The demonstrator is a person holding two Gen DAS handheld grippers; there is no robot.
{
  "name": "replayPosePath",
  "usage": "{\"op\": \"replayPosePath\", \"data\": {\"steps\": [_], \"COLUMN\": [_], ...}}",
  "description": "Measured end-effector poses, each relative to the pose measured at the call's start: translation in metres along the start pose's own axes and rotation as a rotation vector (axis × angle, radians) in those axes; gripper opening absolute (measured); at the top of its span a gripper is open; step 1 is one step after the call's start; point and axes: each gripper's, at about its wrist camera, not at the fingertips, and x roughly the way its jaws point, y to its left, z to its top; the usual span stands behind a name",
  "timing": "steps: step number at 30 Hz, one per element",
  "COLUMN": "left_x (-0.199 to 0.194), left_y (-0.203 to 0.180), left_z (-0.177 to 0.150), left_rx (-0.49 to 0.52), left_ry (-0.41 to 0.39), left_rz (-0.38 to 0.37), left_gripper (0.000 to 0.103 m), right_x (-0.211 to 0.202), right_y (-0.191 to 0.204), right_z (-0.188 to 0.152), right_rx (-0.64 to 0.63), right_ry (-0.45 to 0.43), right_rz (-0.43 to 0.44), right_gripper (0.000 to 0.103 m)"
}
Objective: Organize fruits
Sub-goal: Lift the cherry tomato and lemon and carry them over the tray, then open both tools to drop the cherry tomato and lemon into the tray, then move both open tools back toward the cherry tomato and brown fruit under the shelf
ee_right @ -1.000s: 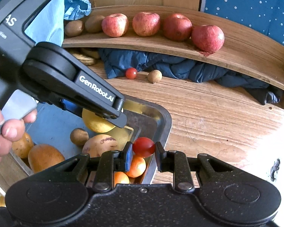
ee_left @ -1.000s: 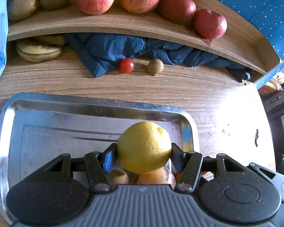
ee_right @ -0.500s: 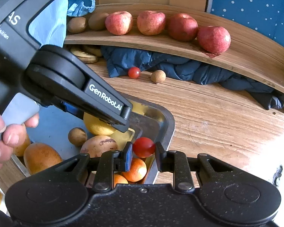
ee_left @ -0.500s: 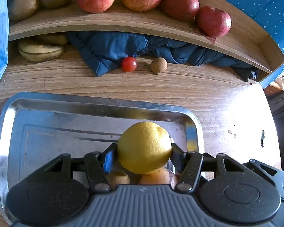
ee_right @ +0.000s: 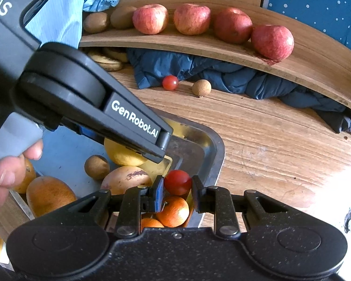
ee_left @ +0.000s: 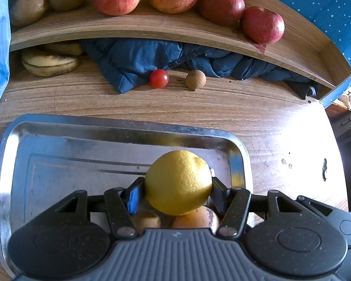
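We see the left gripper (ee_left: 178,183) clamped on a yellow lemon (ee_left: 178,182) above the metal tray (ee_left: 58,128) of fruit, and the right gripper (ee_right: 177,185) pinching a cherry tomato (ee_right: 177,182) over the tray's right end, near the wooden table (ee_right: 269,140).

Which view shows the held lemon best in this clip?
The left wrist view: the lemon sits centred and unobstructed between the left gripper fingers. In the right wrist view the lemon is mostly hidden under that gripper's body, only a yellow patch showing.
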Motion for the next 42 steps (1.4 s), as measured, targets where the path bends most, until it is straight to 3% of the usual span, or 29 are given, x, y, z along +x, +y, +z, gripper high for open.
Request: {"op": "replayPosePath", "data": {"steps": [6, 13, 22, 24, 29, 34, 42], "left_x": [-0.002, -0.009, -0.033, -0.040, -0.061, -0.074, -0.094], "left_y": [0.001, 0.002, 0.009, 0.011, 0.017, 0.023, 0.034], "left_z": [-0.001, -0.008, -0.021, -0.024, -0.034, -0.050, -0.084], "left_rx": [-0.015, -0.032, -0.053, -0.055, -0.047, -0.031, -0.002], "left_ry": [-0.003, -0.028, -0.072, -0.081, -0.103, -0.116, -0.073], "left_rz": [0.000, -0.005, 0.012, 0.017, 0.049, 0.091, 0.135], "left_gripper": [0.063, 0.072, 0.092, 0.098, 0.102, 0.102, 0.102], "right_x": [-0.004, -0.013, -0.037, -0.041, -0.051, -0.056, -0.060], "right_y": [0.000, 0.000, -0.008, -0.008, -0.010, -0.007, 0.003], "right_z": [-0.003, -0.007, -0.014, -0.016, -0.015, -0.017, -0.030], "right_rx": [0.006, 0.019, 0.069, 0.072, 0.077, 0.053, -0.002], "right_ry": [-0.007, -0.021, -0.048, -0.055, -0.050, -0.029, 0.039], "right_rz": [0.003, -0.003, 0.018, 0.031, 0.087, 0.108, 0.166], "right_gripper": [0.029, 0.036, 0.067, 0.078, 0.097, 0.100, 0.102]}}
